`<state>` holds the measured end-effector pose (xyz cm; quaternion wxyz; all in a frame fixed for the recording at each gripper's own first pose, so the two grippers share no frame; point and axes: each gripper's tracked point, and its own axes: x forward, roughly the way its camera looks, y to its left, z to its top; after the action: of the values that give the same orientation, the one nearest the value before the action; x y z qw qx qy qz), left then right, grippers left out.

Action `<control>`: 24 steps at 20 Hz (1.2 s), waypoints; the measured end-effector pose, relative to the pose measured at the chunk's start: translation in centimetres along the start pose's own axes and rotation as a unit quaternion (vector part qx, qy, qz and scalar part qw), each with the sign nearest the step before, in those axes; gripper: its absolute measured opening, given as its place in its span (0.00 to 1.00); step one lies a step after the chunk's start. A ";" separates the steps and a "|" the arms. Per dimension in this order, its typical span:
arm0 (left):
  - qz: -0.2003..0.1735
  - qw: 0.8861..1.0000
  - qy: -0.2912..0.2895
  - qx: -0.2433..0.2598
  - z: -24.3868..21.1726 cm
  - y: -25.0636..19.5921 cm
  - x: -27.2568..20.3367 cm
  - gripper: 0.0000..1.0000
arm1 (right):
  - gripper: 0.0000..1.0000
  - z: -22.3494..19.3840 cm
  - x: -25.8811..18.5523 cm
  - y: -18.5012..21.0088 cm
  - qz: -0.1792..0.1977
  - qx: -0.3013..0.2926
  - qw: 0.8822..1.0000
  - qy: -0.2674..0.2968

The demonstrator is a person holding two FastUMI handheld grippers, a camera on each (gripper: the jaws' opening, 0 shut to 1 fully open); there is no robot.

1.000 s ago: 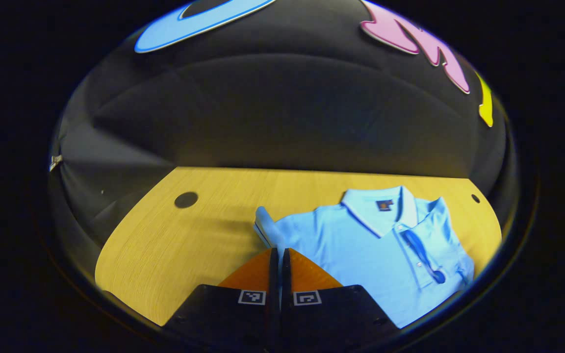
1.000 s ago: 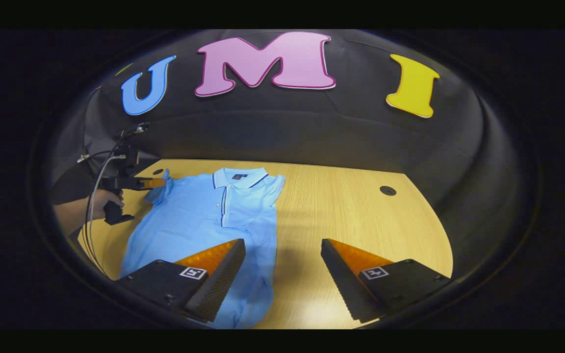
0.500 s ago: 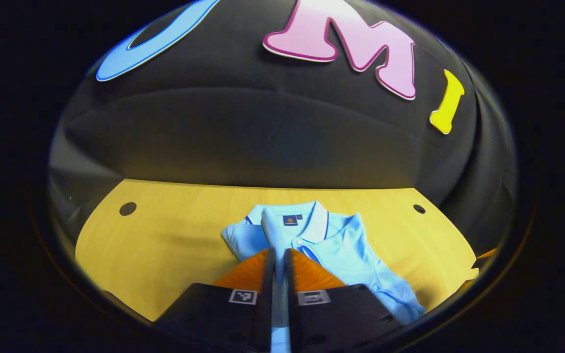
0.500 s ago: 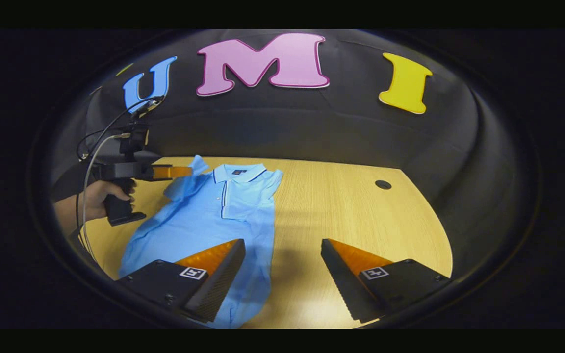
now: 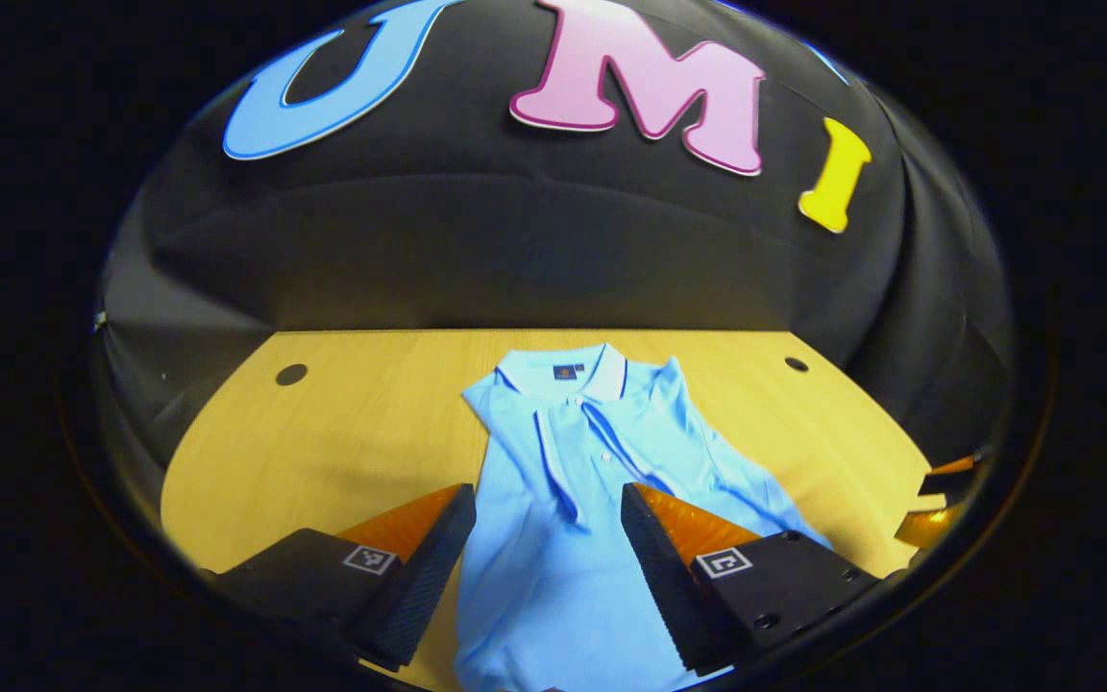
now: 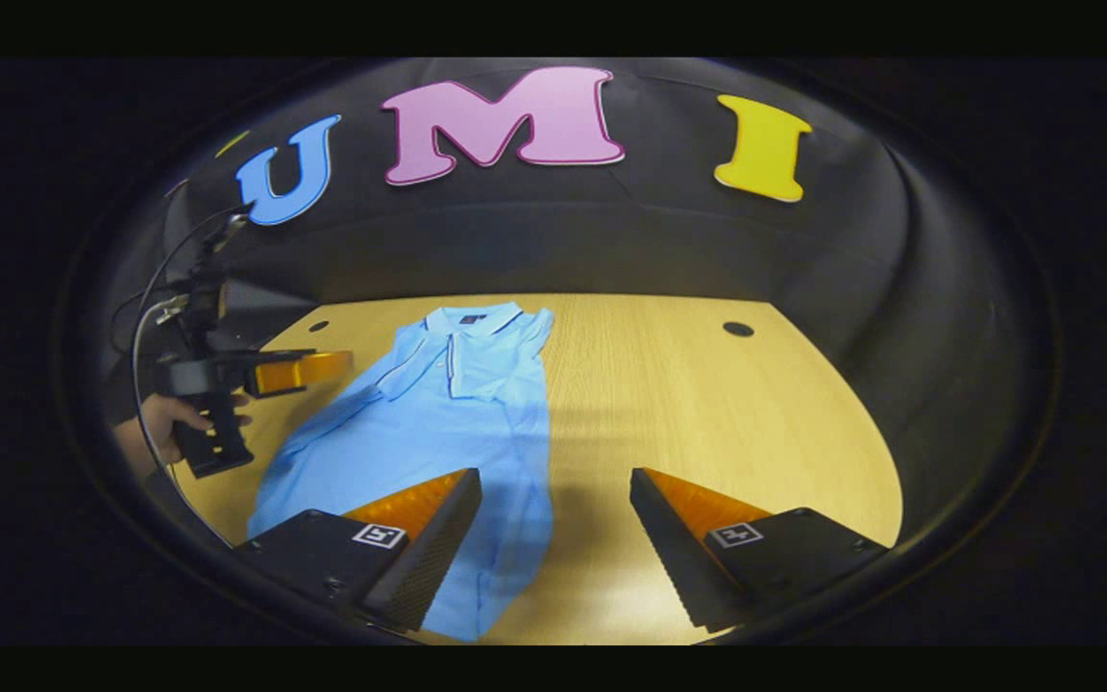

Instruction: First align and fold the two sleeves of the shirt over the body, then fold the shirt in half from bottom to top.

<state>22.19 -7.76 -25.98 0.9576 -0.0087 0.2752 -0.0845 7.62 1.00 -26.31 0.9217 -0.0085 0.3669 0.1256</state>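
A light blue polo shirt [image 5: 553,538] lies collar-away on the wooden table [image 5: 342,432]. One sleeve [image 5: 553,452] lies folded across its chest. My left gripper [image 5: 546,495] hovers open over the shirt's body, holding nothing. In the right gripper view the same shirt [image 6: 438,413] lies left of centre, its sleeve [image 6: 400,365] folded inward and its right edge straight. My right gripper [image 6: 554,478] stands open above the shirt's lower right edge, with one finger over cloth and the other over bare wood. A hand holds my left gripper [image 6: 323,367] beside the shirt's left side.
The table has two round holes near its back corners [image 6: 737,329] [image 6: 319,326]. Bare wood [image 6: 707,413] stretches to the right of the shirt. Black cloth walls close in behind and at both sides. Cables [image 6: 145,308] hang from the left gripper.
My left gripper, shut on the sleeve, carried it over the shirt's body, then opened and let it go. The sleeve now lies on the chest. My right gripper barely moved.
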 end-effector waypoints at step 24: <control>0.035 0.989 0.147 0.010 -22.0 -0.7 -16.6 0.80 | 0.66 -16.7 -3.6 5.5 -0.010 -0.028 0.992 0.122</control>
<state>-3.41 -5.00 -35.89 0.9093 0.0226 0.4119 -0.0543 -7.46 3.71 -35.61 0.8708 -0.0532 0.4725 0.1250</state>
